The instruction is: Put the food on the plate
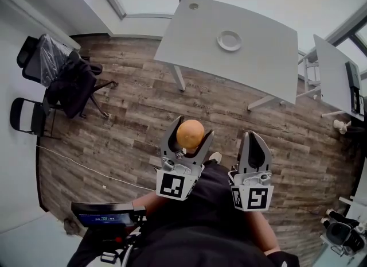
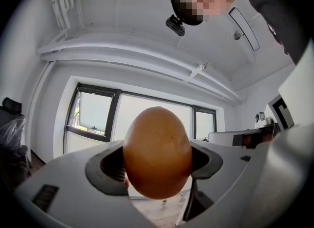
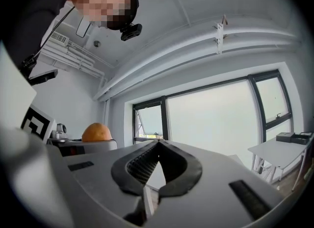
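Item: one orange-brown, egg-shaped fruit [image 2: 157,152], sitting between the jaws of the left gripper [image 1: 191,128]. The gripper is grasping it by its flanks, both dark pads pressing in and the top of the fruit bulging clear above them. It is pointing level over the wooden floor [image 1: 132,116], just in front of the person's body. Companion item: right gripper [image 1: 253,136], clenched on nothing, its pads meeting at the tips, hovering just beside the left one. Destination: a small white plate [image 1: 229,41], lying empty on the white table [image 1: 269,53], well apart from the fruit across open floor. Step in hand, as judged: the fruit is being carried toward the table, the placing not yet begun. Handling notes: the fruit is looking smooth and rounded, so it is likely calling for a steady squeeze and a level wrist during the walk. Approaching the table's near edge squarely, lowering until the fruit is resting on the plate's middle, and only then easing the jaws apart should be guarding against a roll off the rim.
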